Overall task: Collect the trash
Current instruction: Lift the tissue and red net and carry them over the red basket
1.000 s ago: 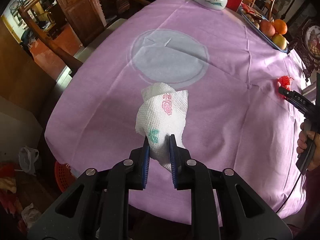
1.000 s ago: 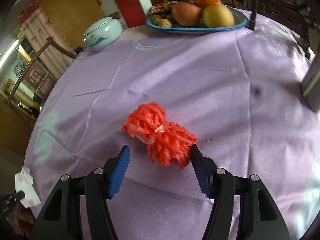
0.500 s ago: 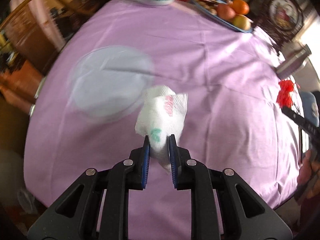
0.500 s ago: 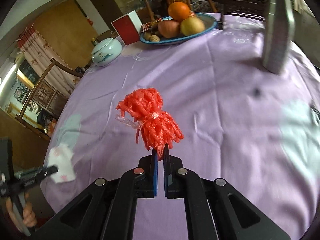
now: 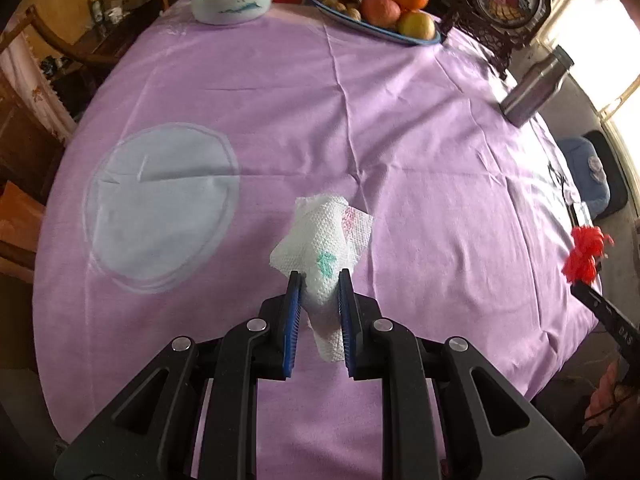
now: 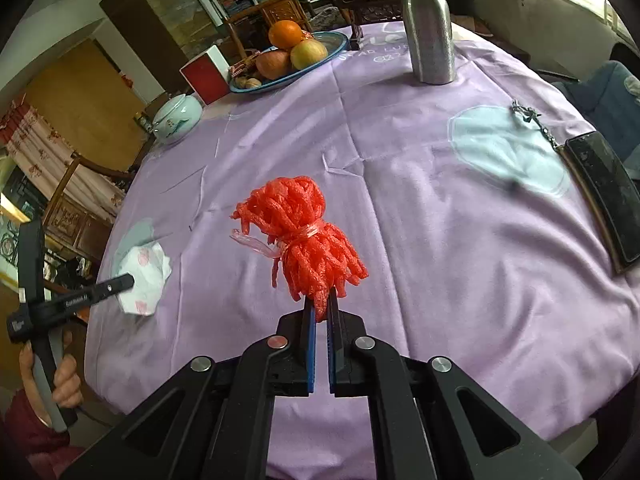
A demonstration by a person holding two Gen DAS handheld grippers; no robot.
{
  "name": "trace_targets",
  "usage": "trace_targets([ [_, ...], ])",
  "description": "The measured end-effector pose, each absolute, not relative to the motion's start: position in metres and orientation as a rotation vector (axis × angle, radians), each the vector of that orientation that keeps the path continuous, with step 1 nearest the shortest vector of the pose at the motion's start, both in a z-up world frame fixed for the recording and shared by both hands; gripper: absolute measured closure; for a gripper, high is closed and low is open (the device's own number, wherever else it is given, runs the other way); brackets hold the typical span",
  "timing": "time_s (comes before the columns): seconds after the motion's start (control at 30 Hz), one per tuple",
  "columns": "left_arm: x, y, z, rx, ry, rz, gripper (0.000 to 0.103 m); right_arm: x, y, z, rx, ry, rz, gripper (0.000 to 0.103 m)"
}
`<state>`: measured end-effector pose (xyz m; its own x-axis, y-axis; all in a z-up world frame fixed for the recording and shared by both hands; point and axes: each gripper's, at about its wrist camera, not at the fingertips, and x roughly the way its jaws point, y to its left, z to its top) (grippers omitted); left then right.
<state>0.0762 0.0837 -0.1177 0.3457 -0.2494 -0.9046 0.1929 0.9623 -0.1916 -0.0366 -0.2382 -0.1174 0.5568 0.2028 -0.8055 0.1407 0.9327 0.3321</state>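
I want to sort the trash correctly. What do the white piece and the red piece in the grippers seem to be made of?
The white piece looks like soft paper tissue: matte, with an embossed dot pattern and pale printed flowers. The red piece looks like foam netting, probably a fruit sleeve: puffy matte strands, tied at the middle with a thin glossy strip.

black left claw (image 5: 318, 280), blue pads (image 5: 294, 312), silver screws; right claw (image 6: 320, 300) alike.

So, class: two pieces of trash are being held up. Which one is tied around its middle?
The red foam fruit net in the right gripper: a clear pink strip cinches its waist. The crumpled printed paper napkin in the left gripper is untied.
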Motion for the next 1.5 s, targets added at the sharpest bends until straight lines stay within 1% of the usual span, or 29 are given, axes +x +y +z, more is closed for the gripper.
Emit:
trace_targets([
  [0.17, 0.064, 0.099, -0.100, -0.134, 1.143, -0.187, 0.083, -0.001, -0.237, -0.107, 0.336, 0.970, 0.150, 0.098],
  [0.33, 0.050, 0.116, -0.091, -0.165, 1.110, -0.048, 0.083, 0.037, -0.209, -0.094, 0.252, 0.956, 0.329, 0.098],
  [0.7, -0.016, 0.168, -0.085, -0.293, 1.080, 0.257, 0.083, 0.070, -0.142, -0.102, 0.125, 1.039, 0.619, 0.098],
  [1.03, -0.070, 0.217, -0.086, -0.363, 1.055, 0.435, 0.084, 0.064, -0.063, -0.098, 0.030, 1.059, 0.785, 0.098],
  [1.5, -0.138, 0.289, -0.098, -0.502, 1.024, 0.563, 0.084, 0.029, 0.040, -0.083, -0.132, 1.070, 0.951, 0.098],
])
